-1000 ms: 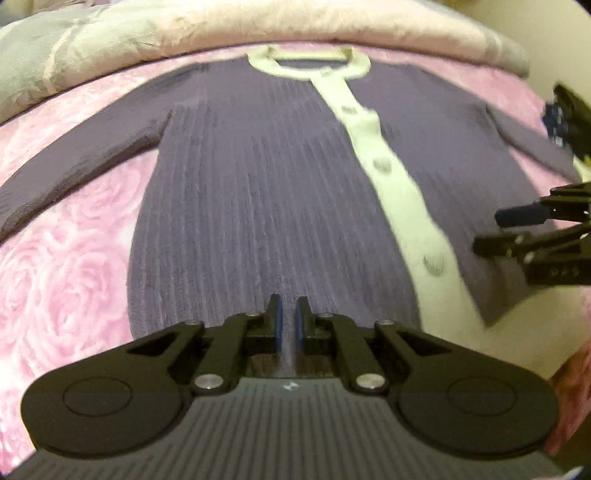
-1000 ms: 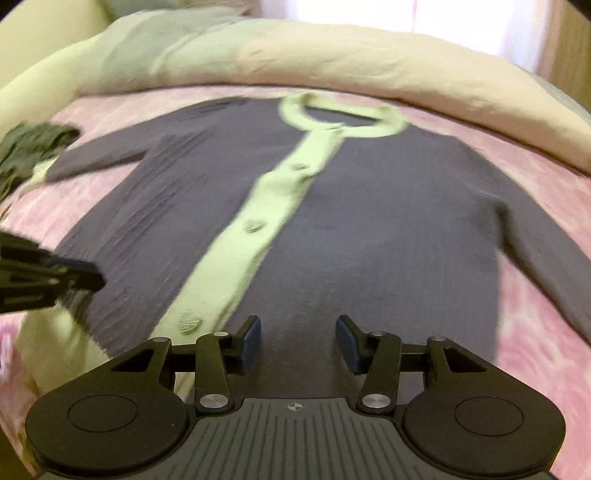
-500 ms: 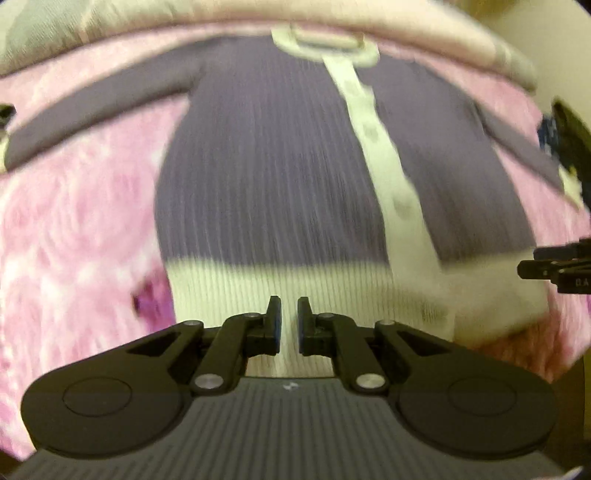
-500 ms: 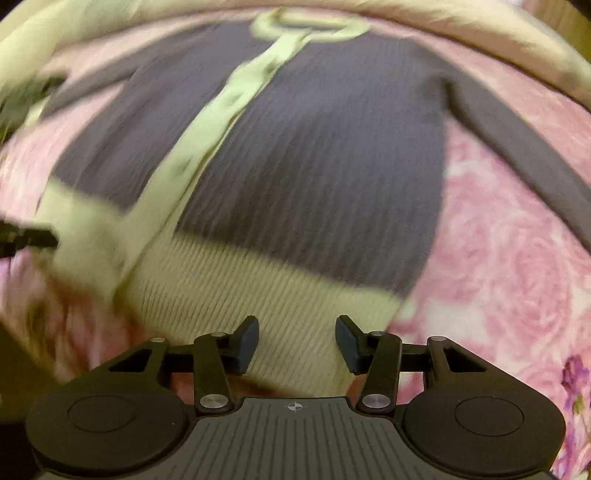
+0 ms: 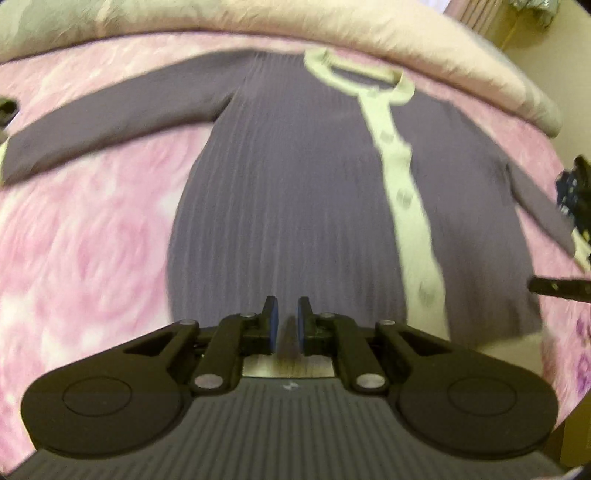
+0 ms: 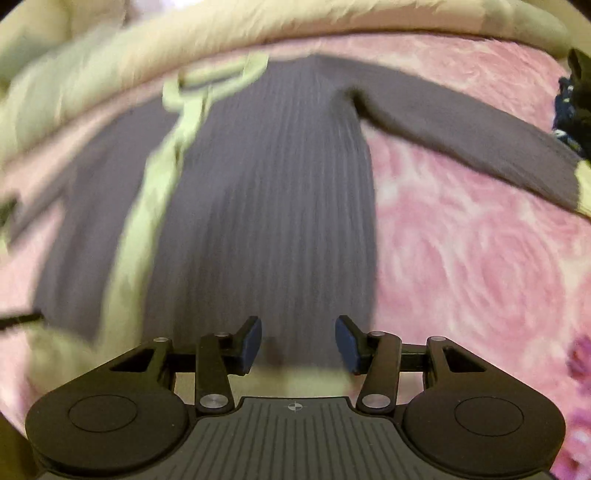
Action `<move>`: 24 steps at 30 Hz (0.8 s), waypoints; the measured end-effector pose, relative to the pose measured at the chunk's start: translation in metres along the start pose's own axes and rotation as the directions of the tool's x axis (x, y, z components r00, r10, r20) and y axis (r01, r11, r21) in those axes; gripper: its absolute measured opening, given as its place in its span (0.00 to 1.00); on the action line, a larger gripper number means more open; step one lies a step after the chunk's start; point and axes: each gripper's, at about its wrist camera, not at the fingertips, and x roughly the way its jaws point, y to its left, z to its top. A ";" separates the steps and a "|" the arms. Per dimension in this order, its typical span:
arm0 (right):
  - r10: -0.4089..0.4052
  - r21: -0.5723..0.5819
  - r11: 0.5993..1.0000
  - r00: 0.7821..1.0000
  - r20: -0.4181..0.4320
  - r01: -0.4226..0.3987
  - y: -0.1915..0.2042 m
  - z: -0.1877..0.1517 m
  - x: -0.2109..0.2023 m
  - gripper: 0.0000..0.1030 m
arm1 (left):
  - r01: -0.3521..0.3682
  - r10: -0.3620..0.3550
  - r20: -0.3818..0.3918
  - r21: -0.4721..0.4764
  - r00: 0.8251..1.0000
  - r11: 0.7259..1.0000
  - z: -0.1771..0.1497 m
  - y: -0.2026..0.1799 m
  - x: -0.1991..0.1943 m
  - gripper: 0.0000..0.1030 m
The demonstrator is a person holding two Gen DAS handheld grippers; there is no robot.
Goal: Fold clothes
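A purple ribbed cardigan [image 5: 288, 192] with a cream collar, button band and hem lies flat, face up, on a pink rose-patterned bedspread [image 5: 85, 258], sleeves spread to both sides. It also shows in the right wrist view [image 6: 266, 221]. My left gripper [image 5: 283, 321] sits low over the cardigan's bottom left part, jaws nearly closed with a narrow gap and nothing held. My right gripper [image 6: 298, 341] is open over the bottom right part near the cream hem [image 6: 303, 373]. The tip of the other gripper [image 5: 557, 286] shows at the right edge.
A rolled cream and grey duvet [image 5: 332, 33] runs along the far side of the bed. Dark clothing [image 5: 576, 188] lies at the right sleeve's cuff, also visible in the right wrist view [image 6: 576, 107]. The bedspread stretches on both sides of the cardigan.
Both grippers pulled back toward the hem, then moved forward again over the cardigan's lower body. The views are motion-blurred. Jaw openings stayed the same.
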 end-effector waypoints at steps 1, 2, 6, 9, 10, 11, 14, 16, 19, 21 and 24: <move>0.048 0.033 0.998 0.999 0.016 -0.049 0.000 0.014 0.006 0.48 | 0.024 -0.023 0.007 -0.002 1.000 1.000 0.012 0.000 0.007 0.06; 0.099 0.065 0.993 0.995 0.031 -0.101 0.000 0.028 0.014 0.45 | 0.046 -0.046 0.006 -0.009 0.999 0.999 0.023 0.000 0.015 0.06; 0.316 0.148 0.937 0.948 0.025 -0.316 0.011 0.079 0.066 0.27 | 0.101 -0.103 -0.032 -0.057 0.994 0.993 0.061 -0.004 0.048 0.06; 0.433 0.167 0.890 0.902 -0.012 -0.425 0.025 0.103 0.106 0.27 | 0.121 -0.127 -0.062 -0.093 0.990 0.988 0.078 -0.007 0.069 0.06; 0.459 0.173 0.877 0.888 -0.024 -0.448 0.030 0.109 0.118 0.27 | 0.127 -0.135 -0.070 -0.103 0.988 0.987 0.082 -0.007 0.074 0.06; 0.464 0.170 0.875 0.885 -0.029 -0.453 0.034 0.113 0.126 0.27 | 0.135 -0.144 -0.074 -0.114 0.987 0.984 0.084 -0.007 0.077 0.06; 0.466 0.147 0.877 0.885 -0.022 -0.458 0.042 0.123 0.145 0.27 | 0.149 -0.162 -0.084 -0.143 0.983 0.978 0.086 -0.004 0.083 0.06; 0.454 0.135 0.884 0.890 -0.027 -0.447 0.045 0.127 0.155 0.27 | 0.155 -0.171 -0.092 -0.160 0.981 0.975 0.087 -0.002 0.086 0.06; 0.475 0.105 0.877 0.880 -0.030 -0.469 0.045 0.130 0.163 0.27 | 0.150 -0.170 -0.111 -0.167 0.979 0.974 0.088 0.003 0.091 0.06; 0.501 0.081 0.864 0.863 -0.058 -0.496 0.046 0.130 0.168 0.27 | 0.145 -0.167 -0.121 -0.168 0.979 0.975 0.089 0.006 0.094 0.06; 0.501 0.063 0.865 0.863 -0.070 -0.497 0.043 0.131 0.171 0.03 | 0.148 -0.170 -0.124 -0.167 0.978 0.975 0.094 0.007 0.098 0.06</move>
